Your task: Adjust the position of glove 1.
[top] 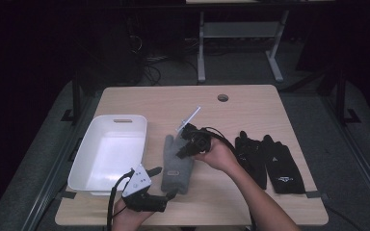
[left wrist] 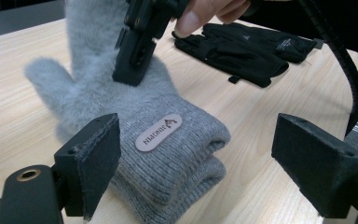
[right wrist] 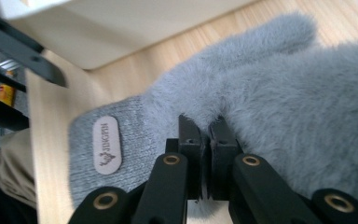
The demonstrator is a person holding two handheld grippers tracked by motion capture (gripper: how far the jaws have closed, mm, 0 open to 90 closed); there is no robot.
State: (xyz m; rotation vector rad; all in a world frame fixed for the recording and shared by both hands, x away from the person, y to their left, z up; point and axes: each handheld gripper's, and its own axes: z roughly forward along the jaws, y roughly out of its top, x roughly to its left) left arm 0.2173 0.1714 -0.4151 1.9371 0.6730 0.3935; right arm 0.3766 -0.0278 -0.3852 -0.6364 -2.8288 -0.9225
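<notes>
Nearest the camera, the left gripper (top: 166,196) is waiting at the table's front edge with its jaws spread wide, the knitted cuff of the grey mitten (top: 177,164) lying between them but untouched. Further in, the right gripper (top: 179,153) is pressing its jaws, closed together, down into the fluffy palm of the mitten; whether they are pinching any of the pile I cannot tell from the right gripper view (right wrist: 208,135). The step looks like getting a hold on the mitten, probably to carry it into the white bin (top: 89,156) standing just beside it. Next, the left jaws need closing on the cuff, or the right ones need a real bite of fabric. Black gloves (top: 269,162) are lying well apart, hindering nothing.
</notes>
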